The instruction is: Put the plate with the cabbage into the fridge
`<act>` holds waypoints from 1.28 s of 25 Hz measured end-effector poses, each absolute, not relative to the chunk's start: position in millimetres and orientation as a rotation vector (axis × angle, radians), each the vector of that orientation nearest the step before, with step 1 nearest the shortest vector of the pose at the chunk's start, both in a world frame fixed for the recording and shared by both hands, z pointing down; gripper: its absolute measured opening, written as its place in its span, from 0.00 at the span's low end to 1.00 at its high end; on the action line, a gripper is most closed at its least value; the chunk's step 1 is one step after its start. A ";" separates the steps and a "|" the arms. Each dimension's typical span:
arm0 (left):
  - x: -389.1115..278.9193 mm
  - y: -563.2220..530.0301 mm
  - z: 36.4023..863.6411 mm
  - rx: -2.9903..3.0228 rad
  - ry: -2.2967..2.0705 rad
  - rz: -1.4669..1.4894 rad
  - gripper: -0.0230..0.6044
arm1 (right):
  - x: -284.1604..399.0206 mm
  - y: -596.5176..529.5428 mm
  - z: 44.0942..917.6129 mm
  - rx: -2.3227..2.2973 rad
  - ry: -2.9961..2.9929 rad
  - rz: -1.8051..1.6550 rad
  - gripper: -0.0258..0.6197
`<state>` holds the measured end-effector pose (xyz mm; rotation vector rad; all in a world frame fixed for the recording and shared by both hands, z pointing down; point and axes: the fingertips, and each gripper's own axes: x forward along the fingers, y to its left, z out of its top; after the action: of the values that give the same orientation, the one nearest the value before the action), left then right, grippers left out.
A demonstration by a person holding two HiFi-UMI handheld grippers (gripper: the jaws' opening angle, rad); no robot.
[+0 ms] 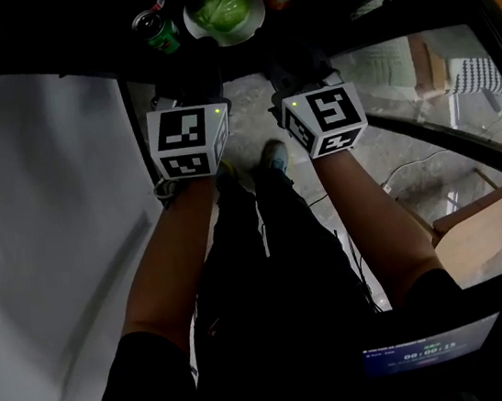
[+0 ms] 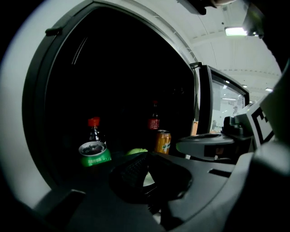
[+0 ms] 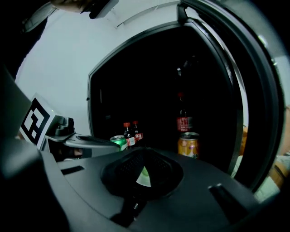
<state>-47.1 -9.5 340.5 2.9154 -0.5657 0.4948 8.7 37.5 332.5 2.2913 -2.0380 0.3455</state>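
Ahead of the left gripper (image 2: 146,179), slightly to its left, a green can (image 2: 95,154) is seen standing on the dark shelf of the fridge (image 2: 38,90). A small bottle (image 2: 94,128) w/ red cap is placed just behind the can. The jaws of this gripper are closed onto the plate (image 1: 249,23); only a thin pale strip of the rim is shown btw. them. The cabbage (image 1: 222,6) is carried on the plate, and its green top is visible just beyond the jaw tips. Further fwd and a bit to the right of this gripper, a tall bottle (image 2: 154,120) w/ red label and an orange can (image 2: 163,141) are seen near each other, at the back.

Btw. the two grippers the plate is held, its near rim being gripped at both sides. It is already located inside the fridge opening, over the shelf, w/ the green can just beside its left edge. Whether the plate touches the shelf cannot be told.

The right gripper (image 3: 144,176) is also clamped on the plate rim; a pale wedge w/ some green is seen btw. its jaws. Fwd of it and to the right, the orange can and the tall bottle are standing. Further right of this gripper the open glass door (image 1: 417,60) is found. Behind both grippers the person's forearms (image 1: 179,251) are stretched out.
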 end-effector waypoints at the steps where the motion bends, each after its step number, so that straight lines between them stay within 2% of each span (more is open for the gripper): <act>1: -49.5 -4.1 331.9 2.922 -0.557 0.490 0.04 | 6.9 41.7 321.8 2.296 -2.036 0.331 0.05; 14: -79.2 59.6 259.3 2.984 -0.423 0.438 0.04 | -36.4 89.6 227.2 2.327 -2.064 0.217 0.05; 32: -104.2 75.8 216.9 3.022 -0.435 0.421 0.04 | -65.1 109.1 197.0 2.260 -2.063 0.174 0.05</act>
<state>-104.2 75.8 216.9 3.0215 -0.4348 0.4211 -65.1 109.1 197.0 2.2599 -2.0628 0.1738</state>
